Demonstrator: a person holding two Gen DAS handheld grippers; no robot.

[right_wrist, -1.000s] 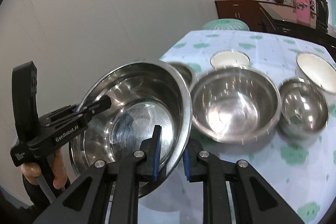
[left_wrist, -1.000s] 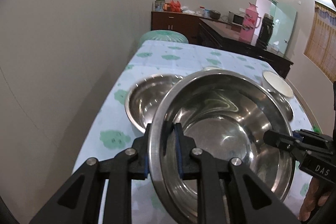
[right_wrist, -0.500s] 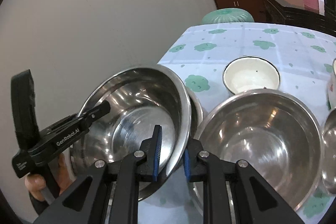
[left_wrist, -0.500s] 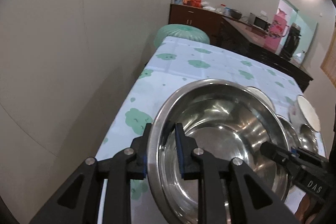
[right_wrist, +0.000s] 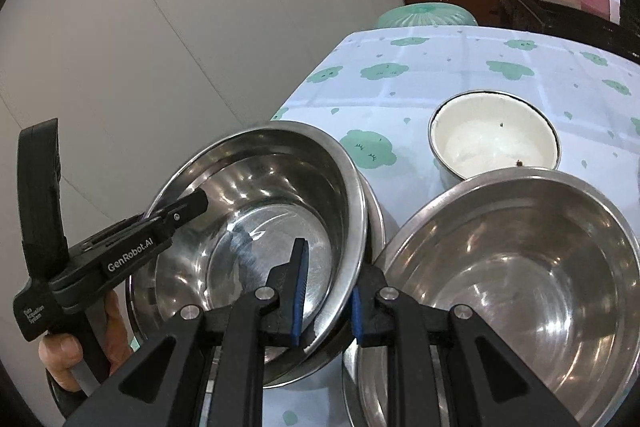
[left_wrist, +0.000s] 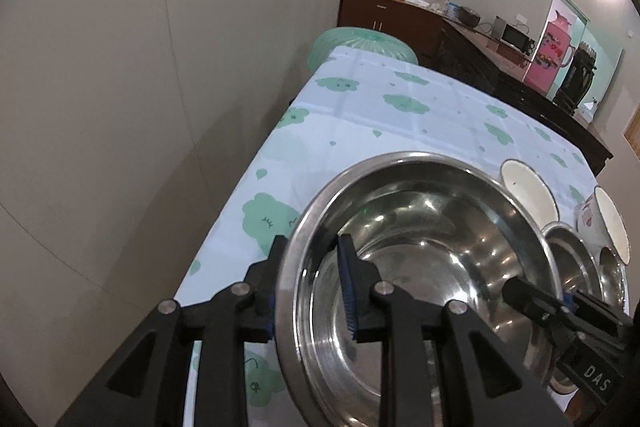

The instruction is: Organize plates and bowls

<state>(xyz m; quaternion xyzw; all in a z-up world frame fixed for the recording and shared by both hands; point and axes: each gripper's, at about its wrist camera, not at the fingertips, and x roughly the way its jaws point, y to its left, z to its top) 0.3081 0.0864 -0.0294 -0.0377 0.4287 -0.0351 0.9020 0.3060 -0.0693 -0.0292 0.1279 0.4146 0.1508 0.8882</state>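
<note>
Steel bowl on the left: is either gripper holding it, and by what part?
Both straddle the rim of the large steel bowl, on opposite sides. The left gripper, just opening, shows a gap at its inner pad; the right gripper likewise. Firm grip cannot be told.

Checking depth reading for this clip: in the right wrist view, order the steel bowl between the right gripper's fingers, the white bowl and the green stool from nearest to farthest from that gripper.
1. Steel bowl: its rim is between the right gripper fingers, left of centre.
2. White bowl: on the table, farther back, to the right.
3. Green stool: beyond the table's far end.
</note>
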